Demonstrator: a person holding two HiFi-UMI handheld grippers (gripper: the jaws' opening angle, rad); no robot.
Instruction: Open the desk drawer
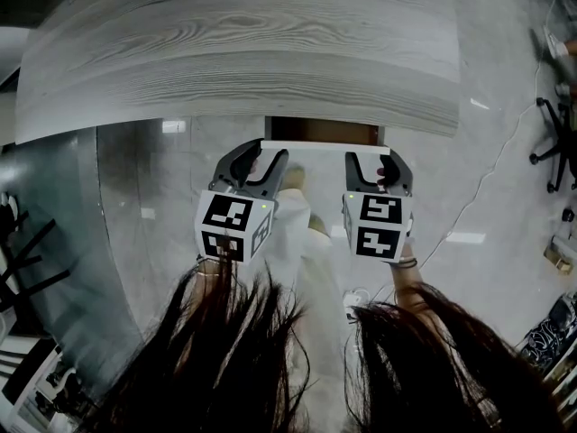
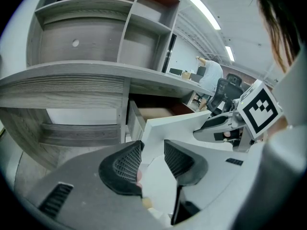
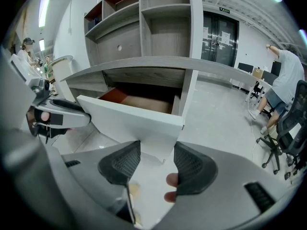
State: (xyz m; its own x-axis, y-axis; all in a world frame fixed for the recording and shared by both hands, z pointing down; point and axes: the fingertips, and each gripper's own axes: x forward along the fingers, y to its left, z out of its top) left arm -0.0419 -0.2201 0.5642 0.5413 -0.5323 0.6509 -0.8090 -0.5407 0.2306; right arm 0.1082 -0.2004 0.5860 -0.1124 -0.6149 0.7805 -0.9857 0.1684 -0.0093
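Grey wood-grain bench point(image 1: 243, 52) curves across the top of our head view, and in the gripper views tall open shelving point(image 3: 163, 28) rises behind it. Under the bench lies a pale, glossy floor point(image 1: 487, 179). The drawer point(image 3: 129, 119) sits beneath the benchtop, pulled partway out, so we see its brown inside behind the white front panel.

We hold the left gripper point(image 1: 263, 162) at the panel's left end and the right gripper point(image 1: 377, 162) at its right end, both pointing at the drawer from the near side. In each gripper view the jaws stand apart and clasp nothing: a lower corner of the white panel shows in the gap between the ribbed black pads, its face turned toward the camera rather than pinched between them. We cannot tell whether the pad tips touch the panel.

One marker cube point(image 1: 233, 225) sits on the left gripper and another point(image 1: 379, 225) on the right. Fingertips point(image 3: 171, 186) show beside the right pad.
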